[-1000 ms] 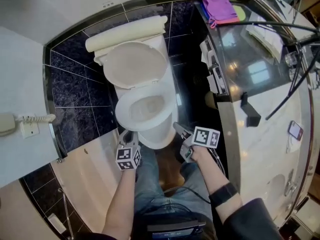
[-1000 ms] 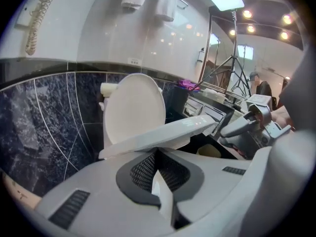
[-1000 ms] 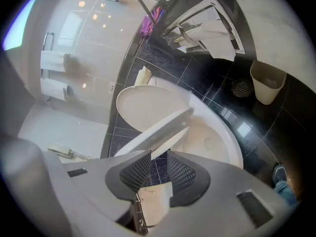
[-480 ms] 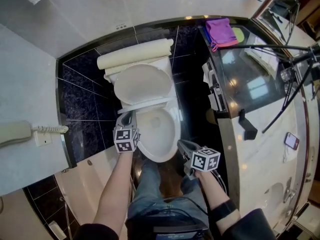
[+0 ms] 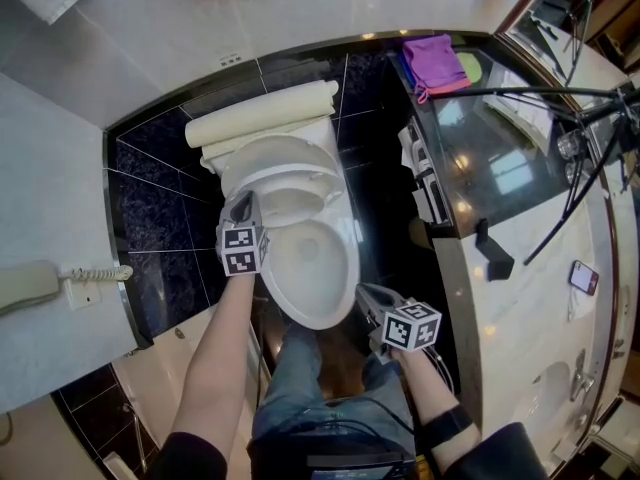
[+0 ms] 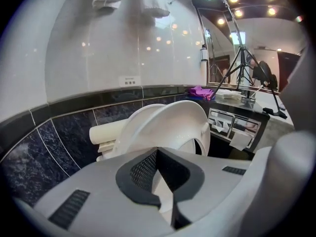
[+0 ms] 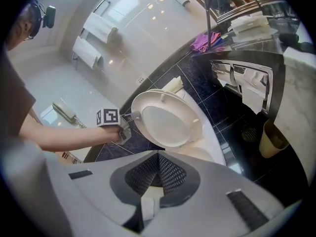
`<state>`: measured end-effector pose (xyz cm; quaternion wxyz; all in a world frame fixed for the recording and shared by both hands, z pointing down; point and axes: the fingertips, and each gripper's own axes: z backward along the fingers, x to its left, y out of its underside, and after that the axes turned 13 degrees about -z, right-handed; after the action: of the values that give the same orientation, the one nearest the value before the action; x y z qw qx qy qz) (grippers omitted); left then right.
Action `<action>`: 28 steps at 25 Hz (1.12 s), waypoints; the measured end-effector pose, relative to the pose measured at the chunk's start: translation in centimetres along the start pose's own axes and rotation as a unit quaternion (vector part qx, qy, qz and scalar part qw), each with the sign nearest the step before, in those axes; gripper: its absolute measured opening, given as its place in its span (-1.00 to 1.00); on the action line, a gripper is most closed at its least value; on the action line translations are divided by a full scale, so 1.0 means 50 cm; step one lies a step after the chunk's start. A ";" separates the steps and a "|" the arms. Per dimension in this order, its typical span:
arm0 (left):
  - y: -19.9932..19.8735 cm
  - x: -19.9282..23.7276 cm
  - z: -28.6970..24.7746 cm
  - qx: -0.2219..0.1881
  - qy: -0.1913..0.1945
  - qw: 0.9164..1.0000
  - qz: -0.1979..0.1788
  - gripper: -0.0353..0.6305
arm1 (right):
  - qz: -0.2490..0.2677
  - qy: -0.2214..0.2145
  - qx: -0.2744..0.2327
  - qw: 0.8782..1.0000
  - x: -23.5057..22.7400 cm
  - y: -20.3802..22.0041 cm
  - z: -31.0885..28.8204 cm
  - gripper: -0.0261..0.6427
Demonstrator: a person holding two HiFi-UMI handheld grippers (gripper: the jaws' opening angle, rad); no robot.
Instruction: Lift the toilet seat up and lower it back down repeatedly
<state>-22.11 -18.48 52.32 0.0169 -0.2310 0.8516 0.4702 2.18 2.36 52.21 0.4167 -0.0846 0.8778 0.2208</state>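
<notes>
Left gripper grasps the toilet seat by its left rim, holding it half raised.
The seat stands tilted above the toilet bowl, hinged at the bowl's back, with its underside turned toward the bowl's front. The right gripper is clenched on nothing, just off the bowl's front right and clear of it.

The white ceramic toilet bowl sits at centre frame in the head view, with its cream cistern behind it, toward the top. The white plastic toilet seat tilts over the bowl's rear. The dark glossy surface fills the right, with a purple cloth at its upper end. A wall telephone hangs at far left.
</notes>
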 end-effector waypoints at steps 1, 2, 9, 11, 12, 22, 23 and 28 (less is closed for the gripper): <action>-0.002 0.006 -0.006 0.001 -0.001 1.000 -0.003 -0.89 | -0.001 0.002 -0.001 1.000 -0.002 0.001 0.000 -0.88; -0.004 0.012 -0.010 0.003 -0.002 1.000 -0.004 -0.89 | -0.003 0.003 -0.002 1.000 -0.004 0.001 0.000 -0.87; -0.005 0.030 -0.012 0.008 -0.010 1.000 -0.007 -0.89 | 0.005 0.002 -0.003 1.000 0.004 0.001 0.000 -0.87; -0.004 0.025 0.002 0.010 -0.009 1.000 -0.007 -0.89 | 0.012 0.001 0.000 1.000 0.008 0.000 0.002 -0.87; -0.003 0.021 0.011 0.011 -0.008 1.000 -0.007 -0.89 | 0.016 0.001 0.001 1.000 0.011 -0.001 0.005 -0.87; -0.038 -0.036 0.186 0.002 -0.002 1.000 0.008 -0.89 | 0.079 -0.006 -0.007 0.997 0.076 -0.059 0.056 -0.87; -0.048 -0.047 0.216 0.002 0.001 1.000 0.013 -0.89 | 0.089 -0.006 -0.009 0.996 0.084 -0.067 0.064 -0.87; -0.049 -0.058 0.352 -0.003 -0.034 0.999 0.021 -0.89 | 0.152 -0.003 -0.016 0.988 0.120 -0.108 0.101 -0.87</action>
<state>-21.82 -4.25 41.26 0.0348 -0.1968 0.8539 0.4806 3.65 0.10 43.09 0.3797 0.0445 0.8755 0.2957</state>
